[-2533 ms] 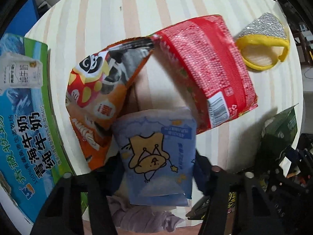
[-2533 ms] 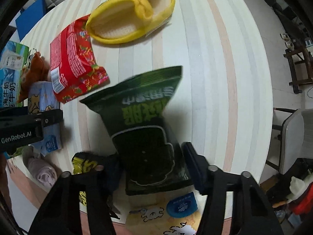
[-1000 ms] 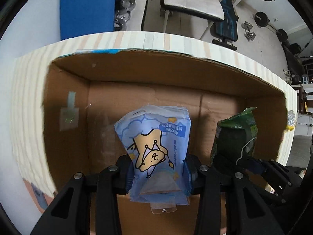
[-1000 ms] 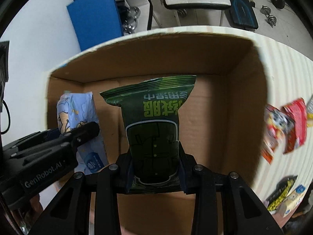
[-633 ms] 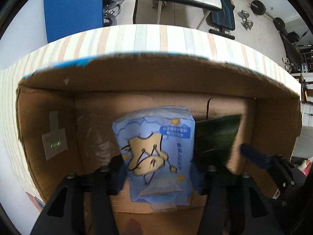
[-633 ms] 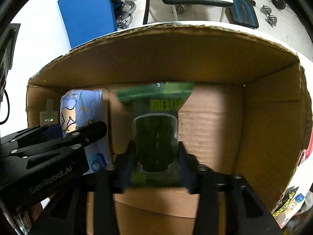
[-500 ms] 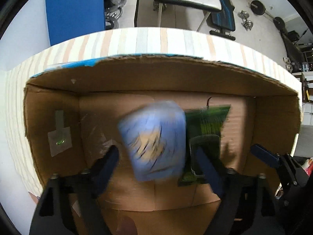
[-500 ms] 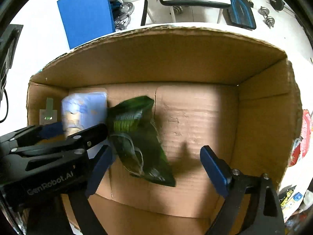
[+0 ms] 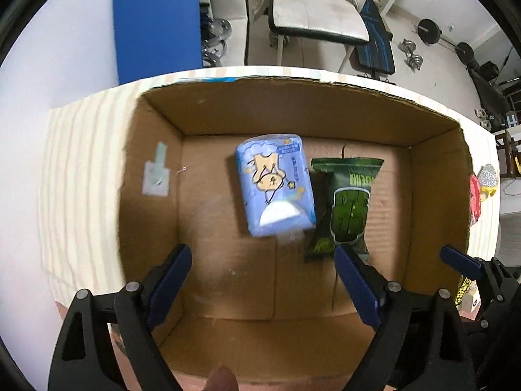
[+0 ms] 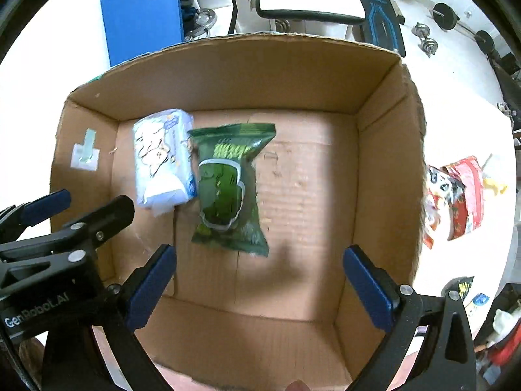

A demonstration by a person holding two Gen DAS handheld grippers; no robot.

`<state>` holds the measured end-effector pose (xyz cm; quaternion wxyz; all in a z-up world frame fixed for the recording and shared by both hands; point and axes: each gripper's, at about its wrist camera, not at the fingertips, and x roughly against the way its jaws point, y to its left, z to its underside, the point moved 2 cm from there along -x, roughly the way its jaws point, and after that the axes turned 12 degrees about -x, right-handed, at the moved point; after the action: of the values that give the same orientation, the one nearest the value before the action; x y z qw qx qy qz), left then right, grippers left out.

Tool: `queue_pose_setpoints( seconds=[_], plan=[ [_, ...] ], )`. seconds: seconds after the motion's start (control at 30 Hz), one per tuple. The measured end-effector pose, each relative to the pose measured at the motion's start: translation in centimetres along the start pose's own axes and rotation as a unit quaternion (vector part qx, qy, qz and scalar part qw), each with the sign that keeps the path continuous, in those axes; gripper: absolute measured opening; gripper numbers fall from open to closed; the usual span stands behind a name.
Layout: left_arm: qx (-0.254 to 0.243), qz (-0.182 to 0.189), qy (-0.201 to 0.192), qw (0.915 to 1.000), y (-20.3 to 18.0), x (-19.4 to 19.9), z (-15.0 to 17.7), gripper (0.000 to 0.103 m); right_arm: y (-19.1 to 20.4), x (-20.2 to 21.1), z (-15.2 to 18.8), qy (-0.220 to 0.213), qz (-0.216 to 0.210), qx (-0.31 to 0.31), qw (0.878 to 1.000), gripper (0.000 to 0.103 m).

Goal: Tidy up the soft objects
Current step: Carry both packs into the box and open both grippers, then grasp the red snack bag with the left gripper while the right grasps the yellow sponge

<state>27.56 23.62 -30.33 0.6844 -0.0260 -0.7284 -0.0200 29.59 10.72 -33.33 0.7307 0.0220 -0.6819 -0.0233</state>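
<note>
Cardboard box [image 9: 322, 120], brown and open at top, standing on striped pale desk [image 9: 81, 176]. Inside on box floor: light blue soft pack with cartoon bear print [image 9: 276, 185], lying flat, and just beside it on right side dark green glossy snack bag [image 9: 346, 202], edges touching or slightly overlapped. Left tool [image 9: 263, 283] held above box, blue pads wide apart, gripping nothing. Right tool [image 10: 260, 280] also above box, pads spread wide, nothing between. Red and orange snack packets [image 10: 456, 195] lying on desk outside box, past right wall.
</note>
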Motion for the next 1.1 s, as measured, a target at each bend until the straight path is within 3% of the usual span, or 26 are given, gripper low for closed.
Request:
queue_pose_setpoints(
  seconds=[0.3,0.5,0.67,0.8,0.87,0.97,1.1],
  plan=[
    [0.010,-0.028,-0.047,0.9985,-0.9,4.8,3.5,0.090,-0.8,4.0,3.0,-0.028,-0.037,-0.003,0.999,0.103],
    [-0.011,-0.016,-0.081,0.9965,-5.9,9.4,3.0,0.090,-4.4,8.4,4.0,-0.050,-0.067,-0.012,0.996,0.103],
    [-0.050,0.008,-0.100,0.9937,-12.8,11.5,0.3,0.090,-12.4,12.9,3.3,-0.076,-0.059,-0.056,0.994,0.103],
    [-0.058,0.059,-0.085,0.9929,-19.1,9.6,-2.9,0.090,-21.0,14.6,1.3,-0.090,-0.040,-0.117,0.988,0.103],
    [-0.061,0.070,-0.066,0.9935,-22.4,7.5,-4.7,0.090,-25.9,14.4,-0.3,-0.095,-0.034,-0.163,0.981,0.103],
    [-0.060,0.079,-0.035,0.9945,-26.8,3.9,-6.7,0.090,-32.9,12.5,-3.1,-0.069,-0.055,-0.229,0.970,0.103],
    [-0.039,0.097,0.018,0.9943,-30.7,-1.4,-8.6,0.090,-39.0,9.0,-6.6,-0.043,-0.077,-0.281,0.956,0.103]
  ],
)
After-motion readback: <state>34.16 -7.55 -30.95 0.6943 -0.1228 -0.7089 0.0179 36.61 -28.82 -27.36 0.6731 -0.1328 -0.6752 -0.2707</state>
